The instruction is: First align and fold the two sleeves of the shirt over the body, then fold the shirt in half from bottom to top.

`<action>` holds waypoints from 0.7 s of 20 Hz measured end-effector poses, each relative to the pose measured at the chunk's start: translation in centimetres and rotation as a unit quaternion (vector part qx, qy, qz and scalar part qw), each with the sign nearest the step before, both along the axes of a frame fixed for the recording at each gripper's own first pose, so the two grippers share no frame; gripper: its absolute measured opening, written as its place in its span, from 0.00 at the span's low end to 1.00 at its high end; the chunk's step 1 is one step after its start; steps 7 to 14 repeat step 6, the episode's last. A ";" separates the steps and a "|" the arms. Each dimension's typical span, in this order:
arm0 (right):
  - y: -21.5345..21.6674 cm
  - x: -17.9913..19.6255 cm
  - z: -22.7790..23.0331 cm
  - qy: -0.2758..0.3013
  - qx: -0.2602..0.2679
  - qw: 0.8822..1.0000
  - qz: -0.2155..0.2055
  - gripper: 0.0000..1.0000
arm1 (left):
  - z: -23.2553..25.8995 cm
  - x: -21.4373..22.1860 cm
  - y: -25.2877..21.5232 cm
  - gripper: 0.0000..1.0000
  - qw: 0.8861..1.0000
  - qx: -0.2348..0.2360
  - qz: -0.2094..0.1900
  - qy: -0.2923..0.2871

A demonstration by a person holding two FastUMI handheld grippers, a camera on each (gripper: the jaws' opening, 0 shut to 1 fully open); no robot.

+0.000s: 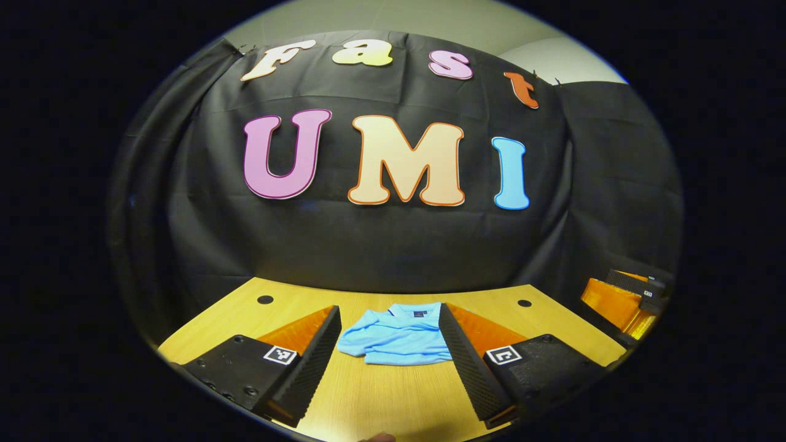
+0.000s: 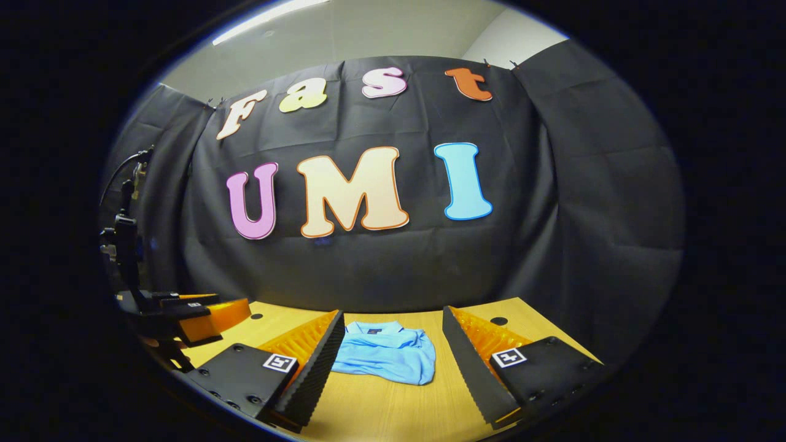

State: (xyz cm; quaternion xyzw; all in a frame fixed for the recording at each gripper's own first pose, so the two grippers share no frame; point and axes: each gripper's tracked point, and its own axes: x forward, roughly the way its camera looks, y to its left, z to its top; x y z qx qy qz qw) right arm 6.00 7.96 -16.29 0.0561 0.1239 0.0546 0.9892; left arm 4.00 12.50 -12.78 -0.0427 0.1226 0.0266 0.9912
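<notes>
With both our left gripper (image 1: pixel 390 362) and right gripper (image 2: pixel 390 368) spread wide and empty, the blue shirt (image 1: pixel 399 336) appears already folded, so nothing seems left.

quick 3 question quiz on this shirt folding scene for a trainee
1. True or false: the left gripper is shut on the shirt.
2. What does the shirt lie on?
3. The right gripper is: A) open, B) shut, C) clamping a sleeve.

Key: 1. False; it is open, holding nothing. 2. The wooden table. 3. A.
</notes>
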 end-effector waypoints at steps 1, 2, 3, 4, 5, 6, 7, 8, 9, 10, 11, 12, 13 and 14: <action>0.0 -0.2 0.5 -0.002 -0.001 1.000 0.001 0.99 | 0.7 0.0 -0.1 0.96 1.000 0.002 0.001 -0.007; 0.2 -0.6 0.8 -0.002 -0.006 1.000 0.006 0.97 | 1.5 -0.1 -0.3 0.95 1.000 0.003 -0.001 -0.015; 0.2 -0.8 1.5 -0.011 -0.013 1.000 0.008 0.99 | 2.0 -0.2 -0.5 0.95 1.000 0.004 -0.003 -0.019; 0.1 -0.7 2.2 -0.020 -0.018 1.000 0.006 0.99 | 2.1 -0.2 -0.7 0.95 1.000 0.003 -0.007 -0.018; 0.1 -0.7 2.6 -0.026 -0.016 1.000 0.006 0.98 | 2.3 -0.2 -1.0 0.95 1.000 0.003 -0.011 -0.018; 0.4 -0.9 2.8 -0.026 -0.013 1.000 0.006 0.99 | 2.6 0.0 -1.1 0.95 1.000 0.003 -0.013 -0.021; 0.4 -0.9 2.8 -0.026 -0.013 1.000 0.006 0.99 | 2.6 0.0 -1.1 0.95 1.000 0.003 -0.013 -0.021; 0.4 -0.9 2.8 -0.026 -0.013 1.000 0.006 0.99 | 2.6 0.0 -1.1 0.95 1.000 0.003 -0.013 -0.021; 0.4 -0.9 2.8 -0.026 -0.013 1.000 0.006 0.99 | 2.6 0.0 -1.1 0.95 1.000 0.003 -0.013 -0.021; 0.4 -0.9 2.8 -0.026 -0.013 1.000 0.006 0.99 | 2.6 0.0 -1.1 0.95 1.000 0.003 -0.013 -0.021; 0.4 -0.9 2.8 -0.026 -0.013 1.000 0.006 0.99 | 2.6 0.0 -1.1 0.95 1.000 0.003 -0.013 -0.021; 0.4 -0.9 2.8 -0.026 -0.013 1.000 0.006 0.99 | 2.6 0.0 -1.1 0.95 1.000 0.003 -0.013 -0.021; 0.4 -0.9 2.8 -0.026 -0.013 1.000 0.006 0.99 | 2.6 0.0 -1.1 0.95 1.000 0.003 -0.013 -0.021; 0.4 -0.9 2.8 -0.026 -0.013 1.000 0.006 0.99 | 2.6 0.0 -1.1 0.95 1.000 0.003 -0.013 -0.021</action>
